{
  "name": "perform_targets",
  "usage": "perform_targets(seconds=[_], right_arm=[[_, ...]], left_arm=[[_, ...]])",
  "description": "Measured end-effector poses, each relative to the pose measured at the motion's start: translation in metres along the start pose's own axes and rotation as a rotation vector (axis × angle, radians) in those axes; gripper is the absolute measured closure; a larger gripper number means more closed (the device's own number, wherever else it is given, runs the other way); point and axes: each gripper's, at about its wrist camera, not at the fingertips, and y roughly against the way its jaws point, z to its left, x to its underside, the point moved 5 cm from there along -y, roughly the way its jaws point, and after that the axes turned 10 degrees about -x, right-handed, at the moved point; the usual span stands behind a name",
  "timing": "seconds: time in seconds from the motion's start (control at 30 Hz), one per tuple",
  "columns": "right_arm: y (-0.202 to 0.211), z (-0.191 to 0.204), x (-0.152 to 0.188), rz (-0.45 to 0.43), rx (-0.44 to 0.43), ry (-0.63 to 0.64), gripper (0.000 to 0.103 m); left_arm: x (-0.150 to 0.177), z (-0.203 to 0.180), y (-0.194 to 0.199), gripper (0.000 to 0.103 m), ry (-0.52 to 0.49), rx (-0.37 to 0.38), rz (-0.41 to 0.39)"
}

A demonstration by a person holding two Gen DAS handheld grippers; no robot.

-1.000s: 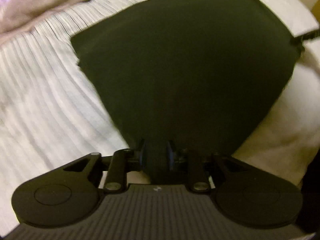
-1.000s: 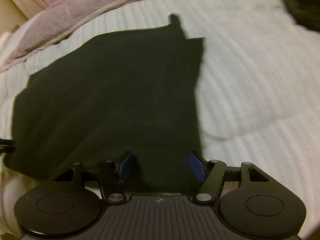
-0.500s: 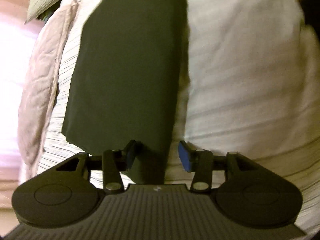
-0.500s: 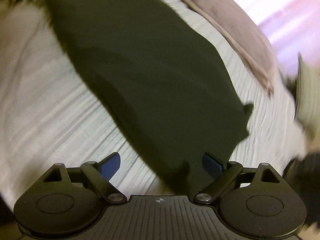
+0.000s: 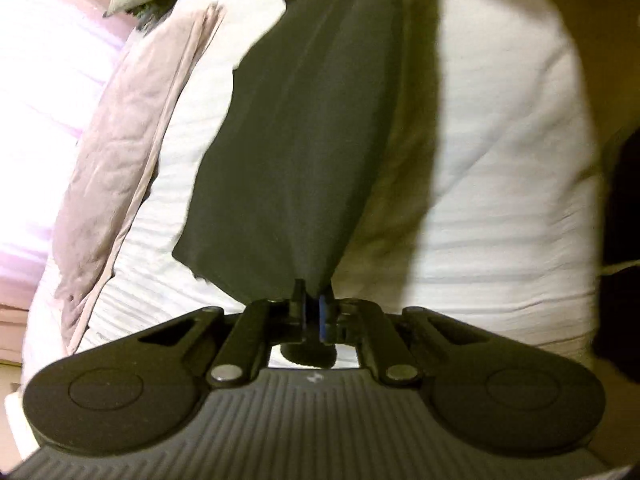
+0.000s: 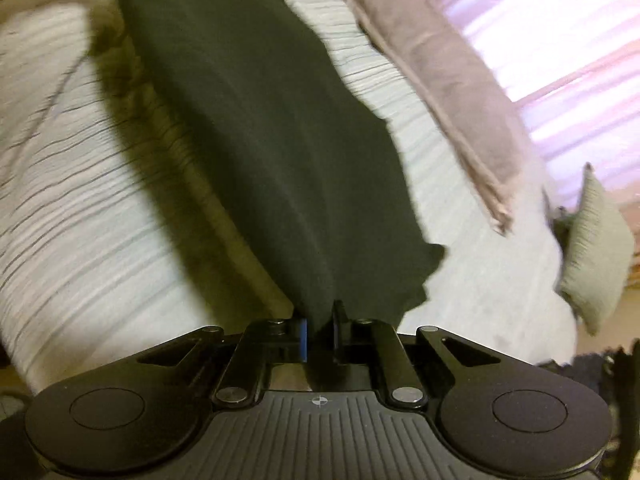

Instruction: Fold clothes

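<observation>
Both claws are clenched on the dark garment (image 5: 296, 152): left claw (image 5: 313, 308) and right claw (image 6: 320, 328) each pinch an edge, stretching it over the bed (image 5: 500, 200), beside the pinkish blanket (image 6: 448, 80).

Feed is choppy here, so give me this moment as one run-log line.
left tongs: shut on black garment | right tongs: shut on black garment | garment: stretched over white ribbed bedspread

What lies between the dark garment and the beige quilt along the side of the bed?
Only a bare strip of the white ribbed bedspread lies between the dark garment and the beige quilt. Both wrist views show it.
</observation>
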Motion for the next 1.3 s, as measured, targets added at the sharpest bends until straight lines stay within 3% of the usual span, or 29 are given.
perform_targets(seconds=[0.1,0.23,0.33,0.37,0.4,0.53,0.73,0.8,0.9,1.07,1.3], right_arm=[[0.021,0.001,0.016,-0.006,-0.012,-0.006,0.094],[0.006,0.044,0.048,0.052,-0.058,-0.022,0.093],[0.001,0.064,0.057,0.093,-0.077,-0.03,0.063],[0.001,0.069,0.06,0.102,-0.08,-0.038,0.043],[0.005,0.071,0.062,0.098,-0.073,-0.058,0.032],[0.03,0.063,0.067,0.088,-0.063,-0.22,0.032],[0.071,0.033,0.062,0.007,-0.063,-0.566,0.03],[0.076,0.022,0.055,-0.028,-0.073,-0.644,0.021],[0.083,0.014,0.044,-0.066,-0.086,-0.709,0.02],[0.101,0.022,0.022,-0.099,-0.083,-0.77,0.02],[0.1,0.054,-0.023,-0.096,-0.096,-0.906,0.02]], left_arm=[[-0.019,-0.029,0.032,0.1,0.016,0.059,0.0],[-0.029,-0.079,0.026,0.097,0.029,0.165,0.079],[-0.03,-0.1,0.022,0.095,0.019,0.228,0.14],[-0.028,-0.098,0.028,0.095,0.036,0.228,0.15],[-0.026,-0.097,0.035,0.094,0.053,0.228,0.161],[-0.022,-0.078,0.059,0.093,0.124,0.176,0.198],[-0.025,-0.026,0.077,0.082,0.351,0.078,0.251],[-0.03,-0.011,0.082,0.078,0.41,0.056,0.254],[-0.037,0.0,0.086,0.074,0.452,0.042,0.237],[-0.038,0.01,0.082,0.067,0.455,0.048,0.2],[-0.025,0.021,0.056,0.067,0.342,0.106,0.102]])
